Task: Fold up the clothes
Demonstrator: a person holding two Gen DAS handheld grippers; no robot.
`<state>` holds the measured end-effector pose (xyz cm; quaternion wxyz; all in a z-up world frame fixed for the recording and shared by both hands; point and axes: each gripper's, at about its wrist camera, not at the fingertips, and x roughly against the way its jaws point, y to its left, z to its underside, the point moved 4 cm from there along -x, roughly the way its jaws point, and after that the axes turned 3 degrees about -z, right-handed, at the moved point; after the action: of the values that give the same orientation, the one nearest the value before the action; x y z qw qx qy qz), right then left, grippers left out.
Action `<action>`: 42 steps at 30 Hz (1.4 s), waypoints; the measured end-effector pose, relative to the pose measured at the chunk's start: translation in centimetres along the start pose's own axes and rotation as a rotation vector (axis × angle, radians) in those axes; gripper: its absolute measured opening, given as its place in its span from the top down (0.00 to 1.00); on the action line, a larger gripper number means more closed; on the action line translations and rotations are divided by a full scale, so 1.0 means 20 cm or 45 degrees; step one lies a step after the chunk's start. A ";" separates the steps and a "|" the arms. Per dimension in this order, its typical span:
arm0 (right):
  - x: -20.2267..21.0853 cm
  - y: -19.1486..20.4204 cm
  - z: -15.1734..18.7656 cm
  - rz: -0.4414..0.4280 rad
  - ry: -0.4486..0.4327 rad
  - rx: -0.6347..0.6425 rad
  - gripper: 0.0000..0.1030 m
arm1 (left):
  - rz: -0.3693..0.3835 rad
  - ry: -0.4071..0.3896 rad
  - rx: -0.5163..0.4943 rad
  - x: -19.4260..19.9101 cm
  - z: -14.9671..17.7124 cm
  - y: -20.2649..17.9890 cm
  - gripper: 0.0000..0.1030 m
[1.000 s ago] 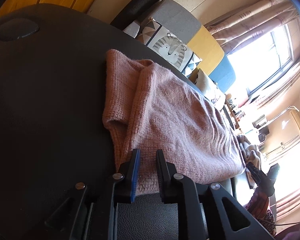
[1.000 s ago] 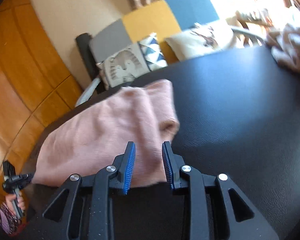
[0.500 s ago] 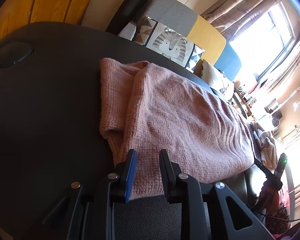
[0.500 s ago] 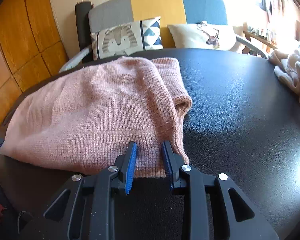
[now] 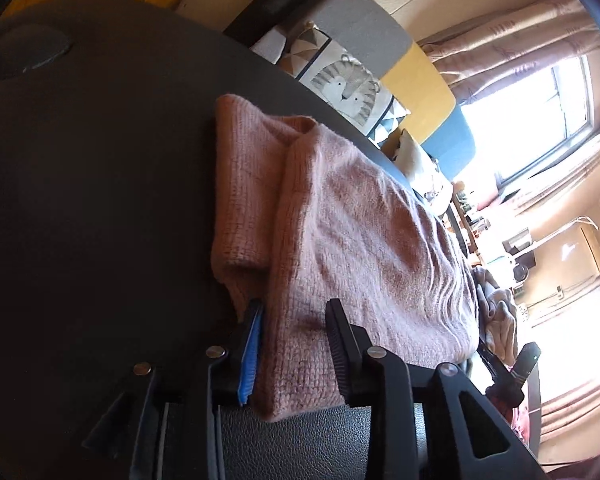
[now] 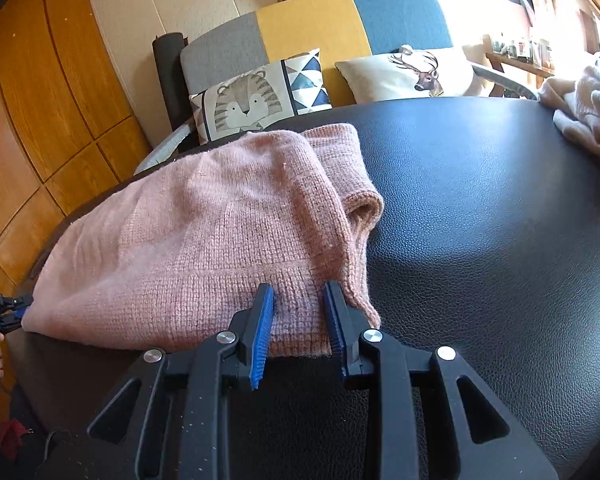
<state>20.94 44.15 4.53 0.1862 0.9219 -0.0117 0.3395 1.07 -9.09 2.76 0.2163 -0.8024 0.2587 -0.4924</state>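
- Our left gripper (image 5: 294,344): jaws just widened, straddling the pink sweater (image 5: 352,248) hem unclamped.
- Our right gripper (image 6: 298,320): jaws apart around the near hem, likely readying a fold.

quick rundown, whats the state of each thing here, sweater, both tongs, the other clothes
pink sweater: folded over in layers, lying flat on the black table, near hem between both tongs
left tongs: jaws just been opening, hem between them, pads not pressing
right tongs: part open, hem edge between the jaws, grip not clear
pale clothes: crumpled heap, unfolded, at the table's far right edge
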 end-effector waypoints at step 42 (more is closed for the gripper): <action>-0.02 -0.03 0.00 0.016 -0.005 0.027 0.72 | -0.201 -0.167 -0.451 -0.17 -0.29 -0.60 0.87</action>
<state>20.65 44.61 4.16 0.1744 0.9244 -0.0145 0.3390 -2.96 1.75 10.09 0.0489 -0.8762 0.2628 -0.4011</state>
